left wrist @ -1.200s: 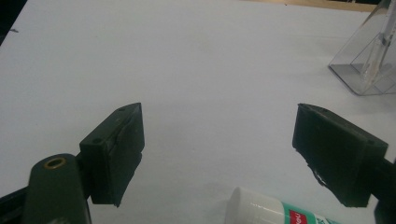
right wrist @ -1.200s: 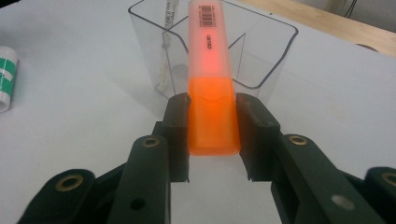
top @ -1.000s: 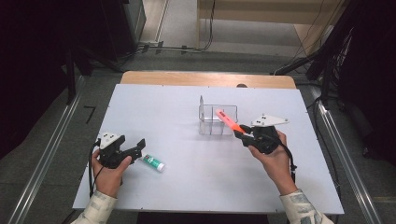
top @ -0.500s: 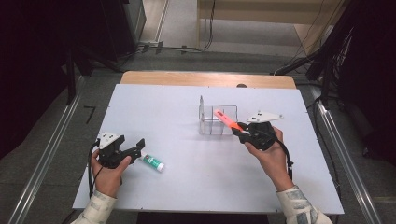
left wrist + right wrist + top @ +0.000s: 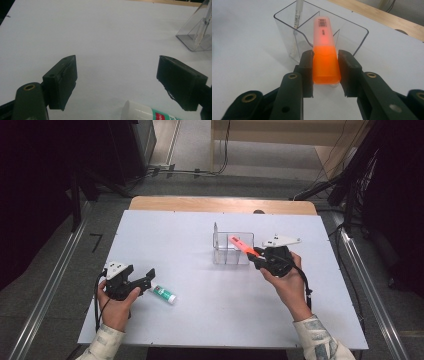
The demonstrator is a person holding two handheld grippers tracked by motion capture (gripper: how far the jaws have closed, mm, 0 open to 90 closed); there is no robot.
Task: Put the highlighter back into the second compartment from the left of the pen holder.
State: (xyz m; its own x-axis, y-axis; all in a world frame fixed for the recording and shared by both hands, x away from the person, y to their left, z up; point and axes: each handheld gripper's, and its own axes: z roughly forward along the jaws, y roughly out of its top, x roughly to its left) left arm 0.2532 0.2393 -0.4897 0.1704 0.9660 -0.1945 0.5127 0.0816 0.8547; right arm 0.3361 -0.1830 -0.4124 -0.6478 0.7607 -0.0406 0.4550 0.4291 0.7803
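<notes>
Currently right gripper (image 5: 325, 72) fingers pinch the orange highlighter (image 5: 324, 53) by its cap end, tip angled over the clear organizer (image 5: 232, 249) mid-worktop (image 5: 165, 235). Likely step: drop it in. Tilt it upright, centre over a free compartment, clear the divider and the pen (image 5: 297, 13). Left gripper (image 5: 117, 82) fingers spread, empty, white-and-green tube (image 5: 164, 294) just beside.

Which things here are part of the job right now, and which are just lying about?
In the job, as I judge it:
- orange highlighter, clamped in the right claw
- clear holder, just ahead of it
- pen, already standing in the holder

Lying about:
- tube, on the table by the open left claw, untouched
</notes>
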